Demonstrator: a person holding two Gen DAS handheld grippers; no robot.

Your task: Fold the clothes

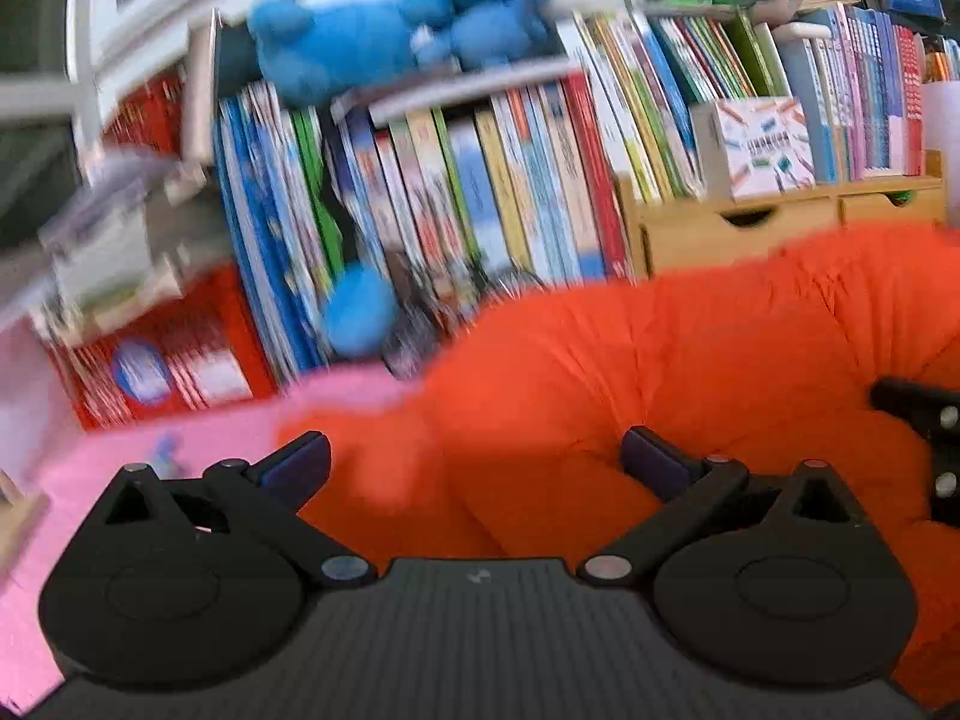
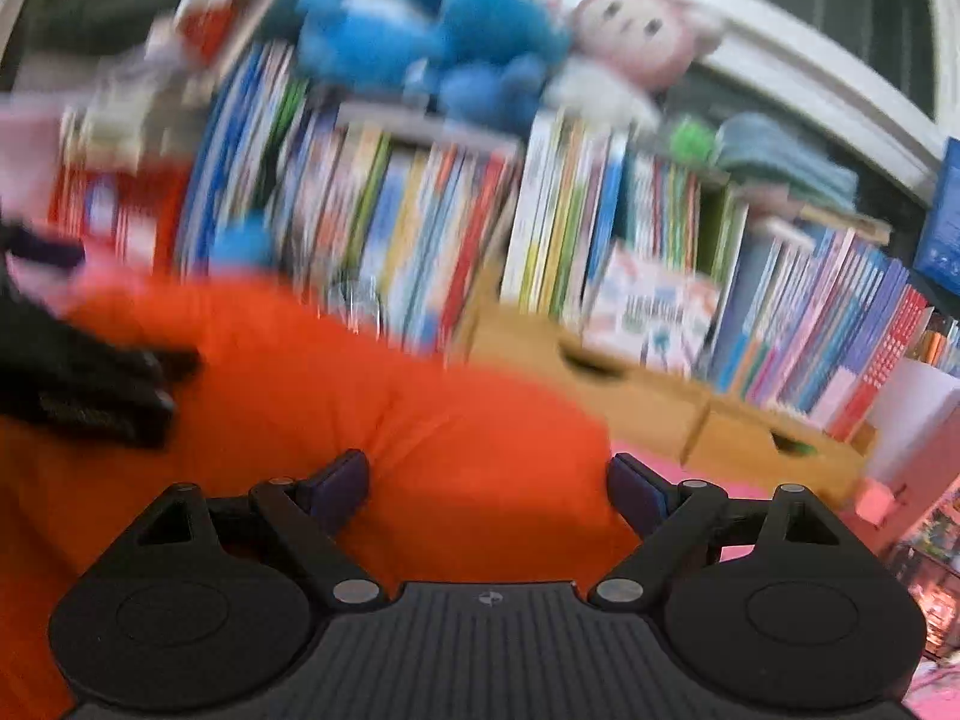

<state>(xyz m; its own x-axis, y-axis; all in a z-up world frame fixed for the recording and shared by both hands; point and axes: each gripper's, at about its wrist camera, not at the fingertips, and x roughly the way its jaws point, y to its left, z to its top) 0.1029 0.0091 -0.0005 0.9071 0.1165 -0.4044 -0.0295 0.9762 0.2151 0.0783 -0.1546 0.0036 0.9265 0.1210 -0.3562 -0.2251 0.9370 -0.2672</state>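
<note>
A bright orange garment [image 1: 690, 372] lies bunched in thick rolls on a pink surface [image 1: 120, 480]. My left gripper [image 1: 474, 462] is open, its jaws spread wide just above the garment's left part. The garment also fills the lower left of the right wrist view [image 2: 360, 384]. My right gripper [image 2: 489, 480] is open, jaws wide over the garment's right end. The right gripper's body shows at the right edge of the left wrist view [image 1: 924, 444], and the left gripper's body shows at the left of the right wrist view [image 2: 78, 384]. Both views are motion-blurred.
A wall of upright books [image 1: 480, 192] stands right behind the garment. Blue plush toys [image 1: 384, 18] and a pink plush [image 2: 642, 42] sit on top. A wooden drawer box [image 1: 780, 228] stands at the back right. A red box [image 1: 168, 360] stands at the back left.
</note>
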